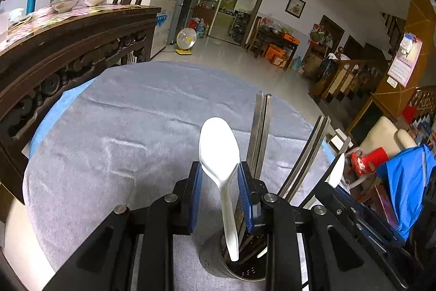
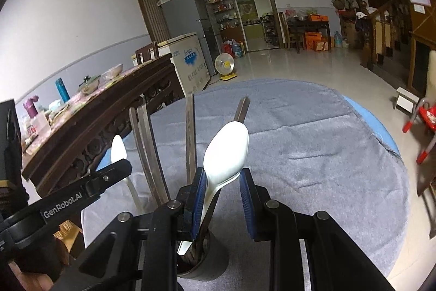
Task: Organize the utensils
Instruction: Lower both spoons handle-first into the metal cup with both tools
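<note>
A grey cloth (image 1: 136, 127) covers the round table. Each of my grippers, left (image 1: 220, 176) and right (image 2: 222, 179), clamps a white spoon (handles already inside the metal holder (image 1: 218, 266)). Next, I judge: release both.

Both views dim indoors, soft even light, coolish cast. Brightest patch is the pale floor (image 1: 231, 51), which shines with light from the far doorway (image 2: 249, 18). White spoon (image 1: 218, 143) bowls glare slightly. Shadows on the grey cloth (image 2: 313, 143) faint. Strong fisheye bend; black vignette in the corners. Near gripper parts slightly soft, background reasonably sharp.
</note>
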`<action>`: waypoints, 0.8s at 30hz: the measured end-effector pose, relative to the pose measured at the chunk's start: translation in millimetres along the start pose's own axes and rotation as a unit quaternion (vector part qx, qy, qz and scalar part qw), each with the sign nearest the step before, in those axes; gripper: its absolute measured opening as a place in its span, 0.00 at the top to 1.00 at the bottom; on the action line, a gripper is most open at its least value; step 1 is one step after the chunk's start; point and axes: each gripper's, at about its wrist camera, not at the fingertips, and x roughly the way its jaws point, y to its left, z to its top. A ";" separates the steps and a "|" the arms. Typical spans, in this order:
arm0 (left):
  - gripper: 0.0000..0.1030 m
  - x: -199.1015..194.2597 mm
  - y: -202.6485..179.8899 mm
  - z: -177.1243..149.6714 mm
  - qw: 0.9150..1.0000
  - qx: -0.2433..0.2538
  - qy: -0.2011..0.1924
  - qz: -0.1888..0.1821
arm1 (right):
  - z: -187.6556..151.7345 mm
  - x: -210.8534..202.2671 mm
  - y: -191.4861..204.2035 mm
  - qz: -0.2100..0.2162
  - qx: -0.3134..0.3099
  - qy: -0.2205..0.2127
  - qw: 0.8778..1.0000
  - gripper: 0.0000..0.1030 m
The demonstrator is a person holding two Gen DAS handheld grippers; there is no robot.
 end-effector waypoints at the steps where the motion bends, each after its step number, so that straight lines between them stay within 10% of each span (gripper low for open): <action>1: 0.73 -0.4 -0.4 -0.8 1.000 0.002 0.000 0.001 | -2.0 -0.2 1.8 -0.003 -0.007 -0.002 1.000 0.73; 24: 0.73 -5.7 -2.3 -14.2 1.000 0.012 0.008 0.003 | -24.4 -0.4 16.8 -0.007 -0.057 0.008 0.998 0.73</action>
